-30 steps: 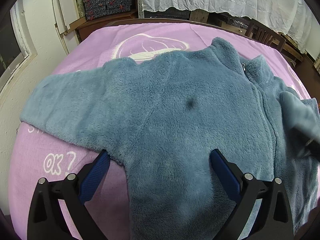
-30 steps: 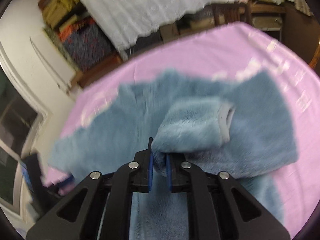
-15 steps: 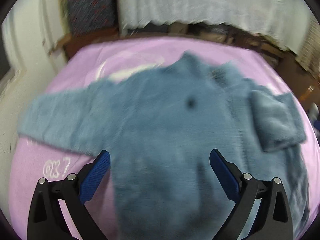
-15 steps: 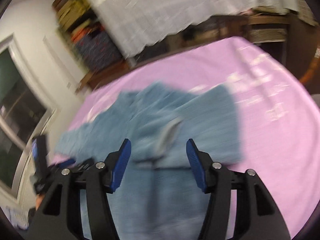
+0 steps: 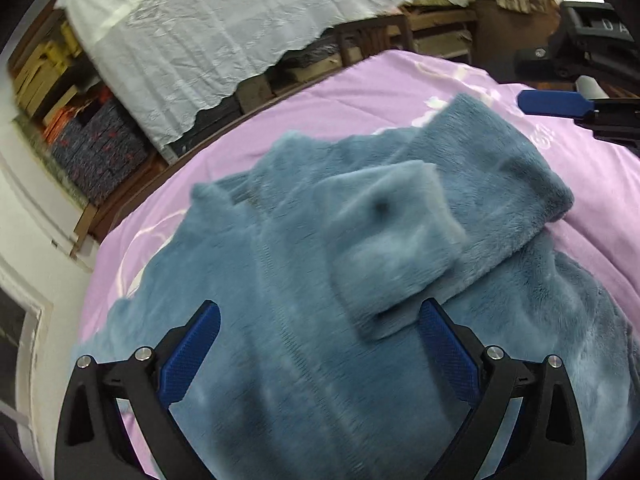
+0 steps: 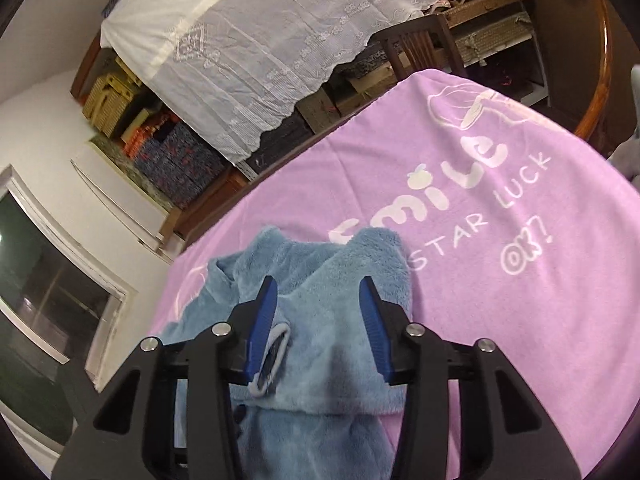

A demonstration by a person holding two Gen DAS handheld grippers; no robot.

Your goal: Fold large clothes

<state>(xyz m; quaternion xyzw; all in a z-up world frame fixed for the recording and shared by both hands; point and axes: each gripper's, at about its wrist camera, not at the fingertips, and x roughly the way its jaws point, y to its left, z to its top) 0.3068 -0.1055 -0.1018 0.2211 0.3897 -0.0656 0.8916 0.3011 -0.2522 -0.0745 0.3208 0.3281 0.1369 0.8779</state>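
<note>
A blue fleece jacket (image 5: 304,280) lies spread on a purple blanket (image 5: 400,92). One sleeve (image 5: 400,240) is folded back across the jacket's chest. My left gripper (image 5: 320,344) is open and empty, hovering over the jacket's body. My right gripper (image 6: 318,320) is open and empty above the folded sleeve (image 6: 352,320), whose pale cuff (image 6: 276,344) lies by its left finger. The right gripper also shows in the left wrist view (image 5: 560,104) at the far right.
The blanket (image 6: 500,260) bears white lettering. A wooden table rim (image 6: 600,80) shows at the right. Behind stand furniture under a white lace cloth (image 6: 260,40), a wooden chair (image 6: 420,40), patterned boxes (image 5: 96,144) and a white wall (image 6: 40,140).
My right gripper let go of the sleeve, opened and pulled back; the sleeve now rests folded on the jacket. My left gripper swung right, towards the folded sleeve, still open.
</note>
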